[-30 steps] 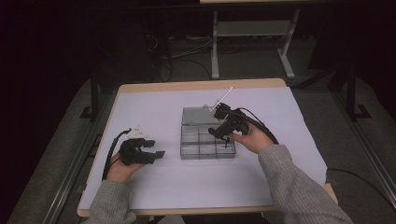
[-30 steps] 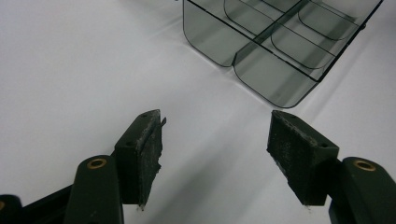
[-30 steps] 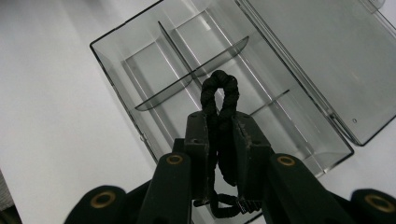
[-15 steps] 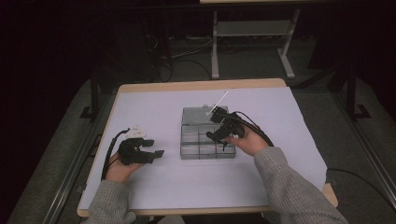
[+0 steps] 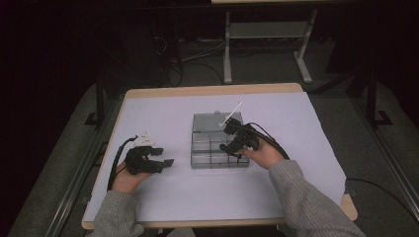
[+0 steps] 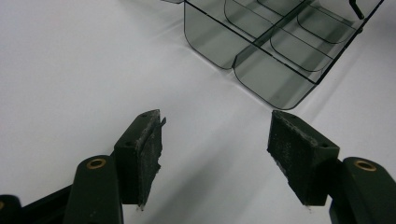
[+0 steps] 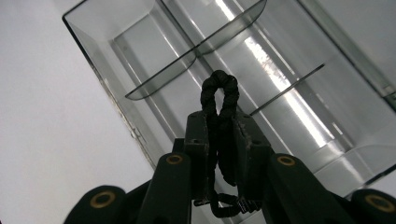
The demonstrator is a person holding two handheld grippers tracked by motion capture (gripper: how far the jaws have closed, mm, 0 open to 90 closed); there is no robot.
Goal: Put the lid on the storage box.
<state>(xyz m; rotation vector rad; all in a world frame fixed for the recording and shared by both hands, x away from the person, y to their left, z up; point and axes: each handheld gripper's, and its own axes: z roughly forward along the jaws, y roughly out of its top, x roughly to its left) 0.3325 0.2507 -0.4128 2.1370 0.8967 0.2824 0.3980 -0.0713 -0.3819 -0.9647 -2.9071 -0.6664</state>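
A clear plastic box point(image 5: 203, 146) with several divided compartments lies in the middle of the white table cover. My right gripper point(image 5: 229, 147) hovers over its right-hand compartments. In the right gripper view the right gripper point(image 7: 219, 122) is shut on a black looped cord point(image 7: 219, 93), whose loop sticks out past the jaw tips above the box point(image 7: 140, 56). My left gripper point(image 5: 167, 163) rests low on the table, left of the box. In the left gripper view the left gripper point(image 6: 215, 149) stands open with nothing between its pads, and the near corner of the box point(image 6: 261, 70) lies ahead to the right.
The white cover point(image 5: 276, 187) spans the wooden table point(image 5: 212, 90). Cables trail from both grippers. Beyond the far edge stand a metal stand point(image 5: 267, 34) and cables on a dark floor.
My right gripper has moved a little left and nearer over the box, still with the black cord in it. The left gripper has stayed in place, open.
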